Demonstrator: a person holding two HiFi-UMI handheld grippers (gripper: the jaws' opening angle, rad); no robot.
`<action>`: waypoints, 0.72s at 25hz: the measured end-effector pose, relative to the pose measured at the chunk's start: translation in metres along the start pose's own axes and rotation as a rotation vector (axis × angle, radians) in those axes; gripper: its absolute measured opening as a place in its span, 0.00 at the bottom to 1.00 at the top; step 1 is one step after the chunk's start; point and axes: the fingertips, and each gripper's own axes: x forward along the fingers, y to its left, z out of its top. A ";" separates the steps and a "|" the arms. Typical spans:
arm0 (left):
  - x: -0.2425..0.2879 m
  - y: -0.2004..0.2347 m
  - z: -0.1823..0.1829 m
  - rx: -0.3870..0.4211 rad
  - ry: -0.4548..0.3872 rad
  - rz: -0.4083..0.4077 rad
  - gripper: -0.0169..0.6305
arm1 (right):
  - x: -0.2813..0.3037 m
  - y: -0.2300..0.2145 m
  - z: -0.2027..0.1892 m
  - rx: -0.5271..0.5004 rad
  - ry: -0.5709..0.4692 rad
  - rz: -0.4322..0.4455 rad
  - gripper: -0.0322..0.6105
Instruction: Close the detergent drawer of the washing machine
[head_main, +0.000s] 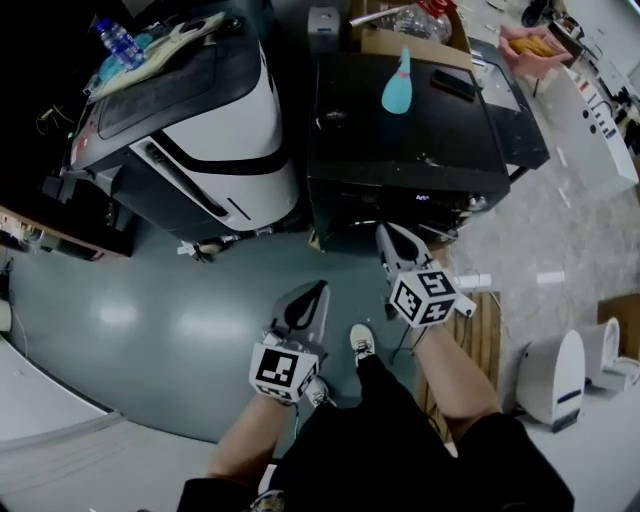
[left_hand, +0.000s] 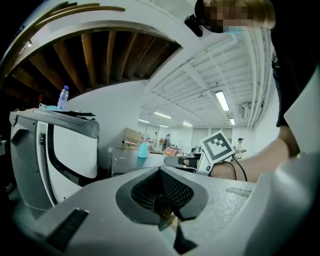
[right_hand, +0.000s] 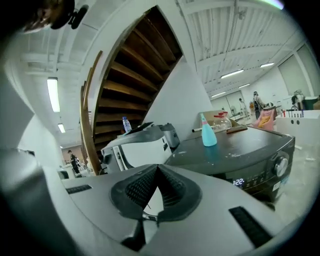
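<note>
Grey-green, smooth and faintly shiny, the floor (head_main: 150, 320) spreads wide and bare on the left, in front of where the person stands. Ahead sits the black washing machine (head_main: 380, 150). Its flat top carries a teal spray bottle (head_main: 397, 85) and a small dark object (head_main: 453, 83). A display (head_main: 422, 197) glows on the front panel (right_hand: 260, 177), but I cannot pick out the detergent drawer along that front from here. Just beside the washer on the left stands a white-and-black machine (head_main: 220, 110) with a water bottle (head_main: 118, 42) on its lid, and a narrow gap runs between the two. A wooden staircase (right_hand: 130, 75) climbs behind them. To the right the room is tighter: a slatted wooden board (head_main: 485, 335) lies on the floor and a white appliance (head_main: 555, 380) stands near it.

The right gripper (head_main: 386, 233) is close to the washer's front edge, jaws pressed together with nothing between them. The left gripper (head_main: 319, 288) hangs further back over open floor, well apart from either machine, its jaws likewise together and empty.
</note>
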 end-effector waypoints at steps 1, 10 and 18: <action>-0.012 -0.003 0.005 0.002 -0.010 -0.004 0.03 | -0.011 0.013 0.005 -0.006 -0.013 0.019 0.05; -0.123 -0.026 0.032 0.055 -0.061 -0.031 0.03 | -0.105 0.127 0.025 -0.099 -0.080 0.110 0.05; -0.193 -0.044 0.021 0.050 -0.063 -0.043 0.03 | -0.167 0.186 0.002 -0.138 -0.075 0.115 0.05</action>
